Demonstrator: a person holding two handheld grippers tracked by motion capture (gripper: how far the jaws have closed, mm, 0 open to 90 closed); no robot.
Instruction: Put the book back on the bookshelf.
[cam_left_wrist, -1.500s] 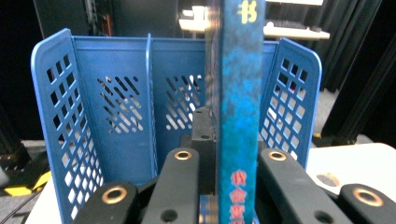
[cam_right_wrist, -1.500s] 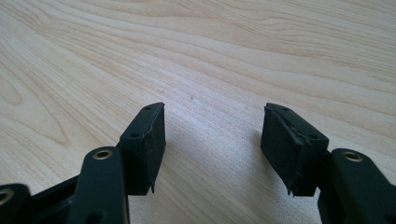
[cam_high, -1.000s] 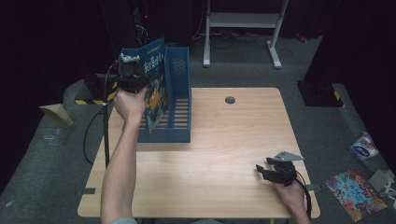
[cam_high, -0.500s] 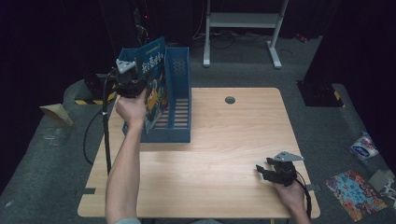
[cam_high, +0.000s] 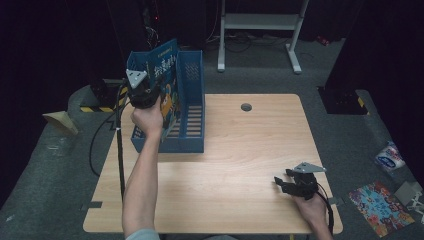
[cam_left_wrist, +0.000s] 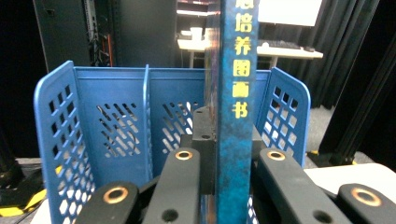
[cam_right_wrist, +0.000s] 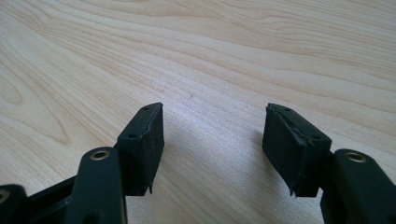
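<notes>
Left claw clamped on a thin blue book, spine pinched between the pads, held upright over the left slot of the blue file rack at the far left of the wooden surface. Judged mid-insertion, with the lower edge of the book somewhere inside the rack, how deep not clear. Likely trouble from here: lower corner catching on the centre divider or a perforated wall if tilted on the way down; a light plastic rack sliding or tipping under a sideways push, with nothing bracing it; a narrow grip on the spine letting the covers fan open or the book swing on release. Right claw open and empty, resting on the surface near the front right corner, well apart from the rack. Book slim and tall, mottled dark-blue spine with yellow characters, colourful cartoon cover facing right in the high view.
</notes>
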